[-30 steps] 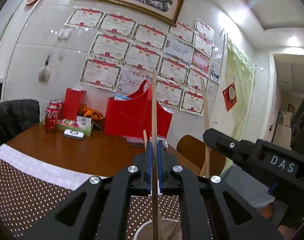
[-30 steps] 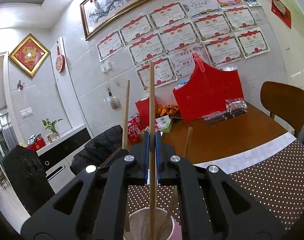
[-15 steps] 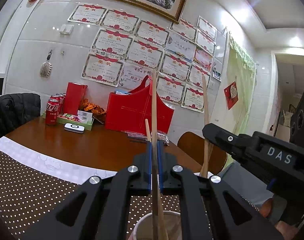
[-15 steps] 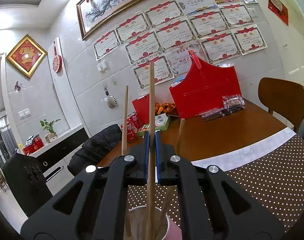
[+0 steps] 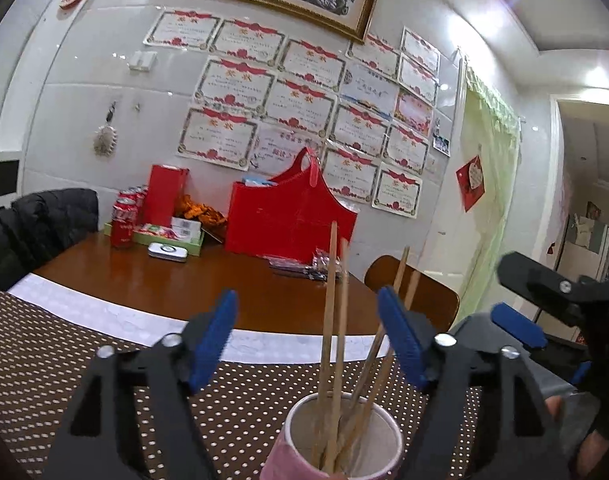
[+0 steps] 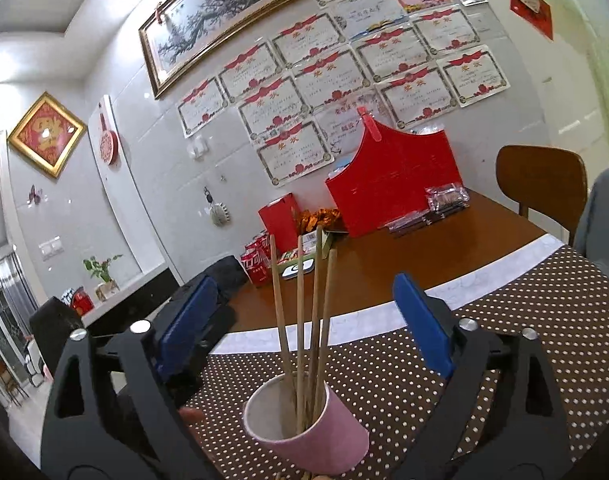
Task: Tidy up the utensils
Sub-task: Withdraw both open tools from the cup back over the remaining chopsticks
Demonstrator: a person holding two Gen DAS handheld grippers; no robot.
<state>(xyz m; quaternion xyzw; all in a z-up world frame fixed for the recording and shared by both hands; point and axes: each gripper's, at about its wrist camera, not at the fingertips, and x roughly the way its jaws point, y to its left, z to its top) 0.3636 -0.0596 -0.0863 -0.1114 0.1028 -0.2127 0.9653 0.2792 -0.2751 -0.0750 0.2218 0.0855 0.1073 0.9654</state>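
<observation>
A pink paper cup (image 5: 340,444) stands on the dotted brown mat, low in both wrist views (image 6: 316,428). Several wooden chopsticks (image 5: 332,320) stand loose inside it, leaning a little; they also show in the right wrist view (image 6: 304,312). My left gripper (image 5: 308,340) is open, its blue pads either side of the chopsticks and clear of them. My right gripper (image 6: 304,320) is open too, straddling the chopsticks above the cup without touching. The right gripper also shows at the right edge of the left wrist view (image 5: 544,304).
A dotted brown mat (image 6: 524,340) covers the near part of a wooden table (image 5: 192,288). At the back stand a red bag (image 5: 288,220), cola cans (image 5: 122,220), snack boxes and a small tin (image 5: 167,252). A wooden chair (image 6: 540,184) stands at the far right.
Both grippers were shut, each on an upright chopstick over the cup. Both have opened, and the chopsticks have dropped into the cup with the others.
</observation>
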